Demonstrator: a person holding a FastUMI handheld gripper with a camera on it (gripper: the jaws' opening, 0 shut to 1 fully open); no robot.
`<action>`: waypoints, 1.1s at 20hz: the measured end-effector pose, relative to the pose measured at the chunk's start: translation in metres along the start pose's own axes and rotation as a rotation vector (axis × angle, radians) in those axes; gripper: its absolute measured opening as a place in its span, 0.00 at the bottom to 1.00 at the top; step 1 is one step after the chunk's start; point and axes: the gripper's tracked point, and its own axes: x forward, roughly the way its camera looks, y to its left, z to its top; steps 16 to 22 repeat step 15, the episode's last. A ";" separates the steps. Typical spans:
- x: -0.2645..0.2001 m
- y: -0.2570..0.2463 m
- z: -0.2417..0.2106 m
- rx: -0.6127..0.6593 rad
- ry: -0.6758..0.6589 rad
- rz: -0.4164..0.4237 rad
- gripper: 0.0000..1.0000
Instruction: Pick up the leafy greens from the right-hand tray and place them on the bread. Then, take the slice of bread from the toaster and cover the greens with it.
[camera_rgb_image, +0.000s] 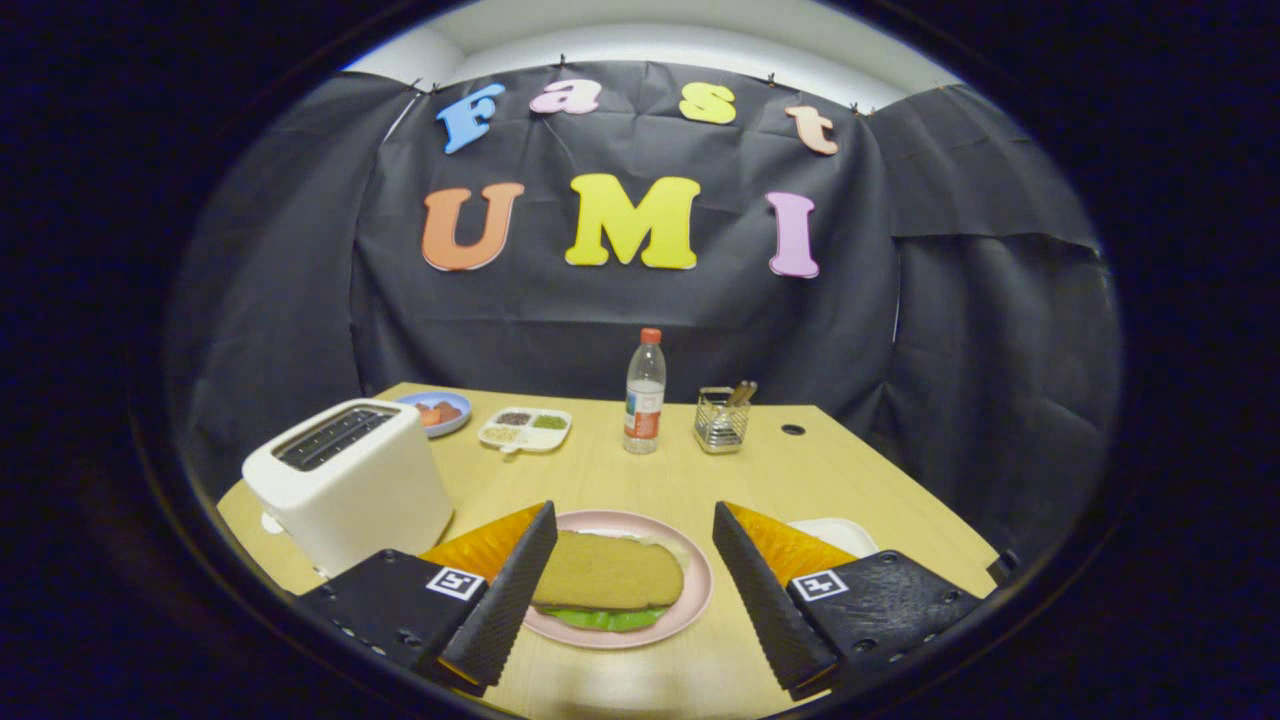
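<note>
So, going from the left: a white plastic two-slot toaster (348, 482) is seen on the pale wooden table (880, 480), its slots looking empty as far as can be told from this angle. Behind it a small blue dish with reddish bits (434, 411) and a white divided tray of seeds and green stuff (525, 428) are parked. Nearer in, the black ribbed-finger gripper (632, 590) is held wide open, nothing gripped, with the round pink plate (697, 590) sitting between the two fingers. On that plate a brown slice of bread (607, 571) is laid over bright green leafy greens (604, 619), which peek out at the near edge, so the task looks basically done. Further back a clear plastic bottle with a red cap (645, 391) and a wire mesh holder (721, 420) are placed, and a white tray (838, 535) is tucked behind the right finger. What could still be messed up: if the fingers are lowered or swung sideways carelessly, the plate rim could be clipped and the top slice slid off the greens.
</note>
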 end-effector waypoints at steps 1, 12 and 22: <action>-0.008 0.003 0.006 0.010 -0.020 0.015 0.96; -0.095 -0.009 0.052 0.058 -0.136 0.042 0.95; -0.109 -0.025 0.056 0.038 -0.127 0.009 0.95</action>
